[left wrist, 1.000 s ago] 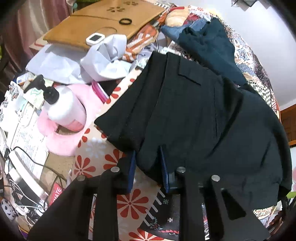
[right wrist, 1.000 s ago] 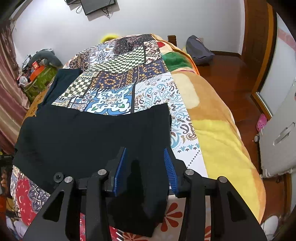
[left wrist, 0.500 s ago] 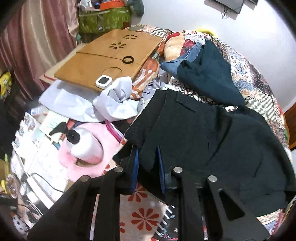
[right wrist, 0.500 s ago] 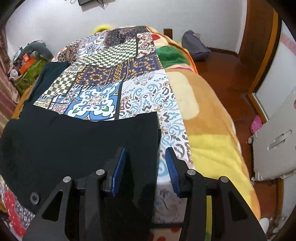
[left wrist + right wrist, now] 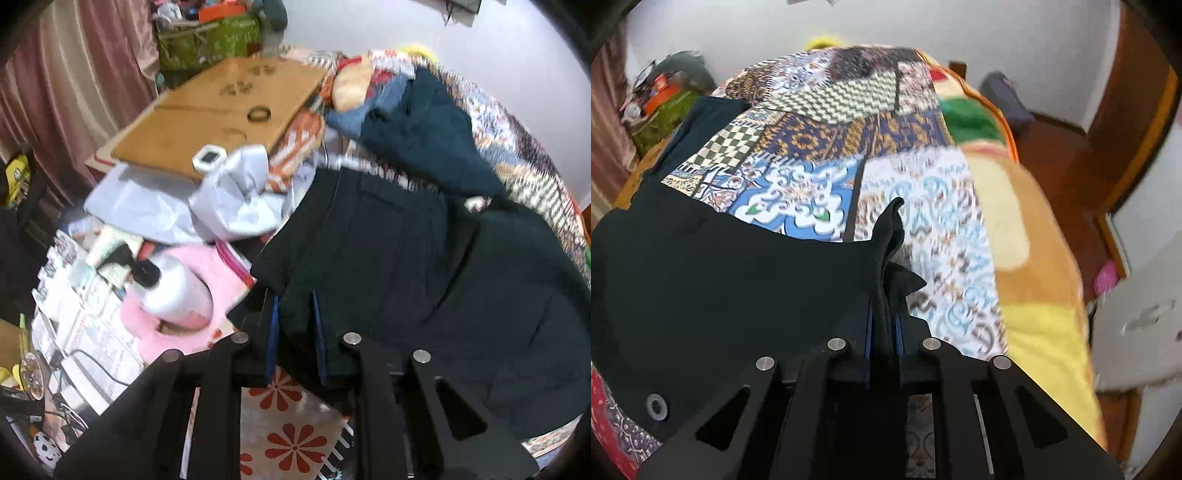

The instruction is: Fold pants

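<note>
**Both grippers pinched the dark pants at opposite ends**

Left wrist view: the left gripper [image 5: 295,325] pointed steeply down, its blue-lined jaws nearly together and clamped on a bunched edge of the black pants [image 5: 424,277]. The cloth stretched away to the right across the bed. The frame was blurred, so seams and pockets were hard to make out, and the lower part of the pants ran out of sight at the dark rim. To the left lay clutter: a white pump bottle [image 5: 173,291] on something pink, a crumpled white bag [image 5: 236,192], papers, and a brown board [image 5: 221,114] with a dark ring on it. A second dark garment [image 5: 432,144] lay further up the bed. A pink curtain [image 5: 66,92] hung behind.

Right wrist view: the right gripper [image 5: 884,328] also tilted down, jaws all but closed on a raised fold of the pants [image 5: 720,280], which stood up in a ridge between the pads. The rest spread flat to the left over a patchwork bedspread [image 5: 831,147]. A yellow and orange blanket [image 5: 1034,258] covered the right side. Beyond it showed a wooden floor and white walls, smeared by motion.
</note>
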Tool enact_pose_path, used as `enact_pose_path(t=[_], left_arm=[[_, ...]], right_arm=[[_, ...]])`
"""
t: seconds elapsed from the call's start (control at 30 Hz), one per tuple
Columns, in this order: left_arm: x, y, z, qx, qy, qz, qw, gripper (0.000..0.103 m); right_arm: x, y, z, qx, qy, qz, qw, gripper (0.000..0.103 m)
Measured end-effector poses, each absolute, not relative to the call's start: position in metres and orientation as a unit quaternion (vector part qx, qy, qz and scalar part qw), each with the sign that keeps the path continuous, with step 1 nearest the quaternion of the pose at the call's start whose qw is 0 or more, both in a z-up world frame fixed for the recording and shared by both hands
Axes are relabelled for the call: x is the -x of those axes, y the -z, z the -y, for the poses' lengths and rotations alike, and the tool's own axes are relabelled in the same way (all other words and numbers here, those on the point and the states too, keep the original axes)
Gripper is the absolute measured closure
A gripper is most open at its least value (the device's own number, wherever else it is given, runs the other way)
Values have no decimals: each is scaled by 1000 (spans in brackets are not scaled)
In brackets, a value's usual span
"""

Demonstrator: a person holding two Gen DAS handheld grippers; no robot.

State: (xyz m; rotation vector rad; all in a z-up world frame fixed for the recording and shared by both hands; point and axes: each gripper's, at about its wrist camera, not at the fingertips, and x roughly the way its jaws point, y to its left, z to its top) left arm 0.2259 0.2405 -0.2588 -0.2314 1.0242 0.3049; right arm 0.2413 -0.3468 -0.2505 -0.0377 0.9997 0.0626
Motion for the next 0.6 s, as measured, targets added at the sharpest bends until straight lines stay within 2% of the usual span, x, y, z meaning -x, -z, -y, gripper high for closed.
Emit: enact_pose_path(t=[0.27,0.43,0.6], left_arm=[[-225,218,-238,97,-151,-451,874,87],[-227,246,-234,109,-141,-481,858,87],[-220,293,-242,154,-121,-531,824,87]], right_arm=[[-277,208,355,76,-8,-437,896,95],[-310,234,355,89,1,-476,875,94],[-311,259,352,104,18,-509,854,83]])
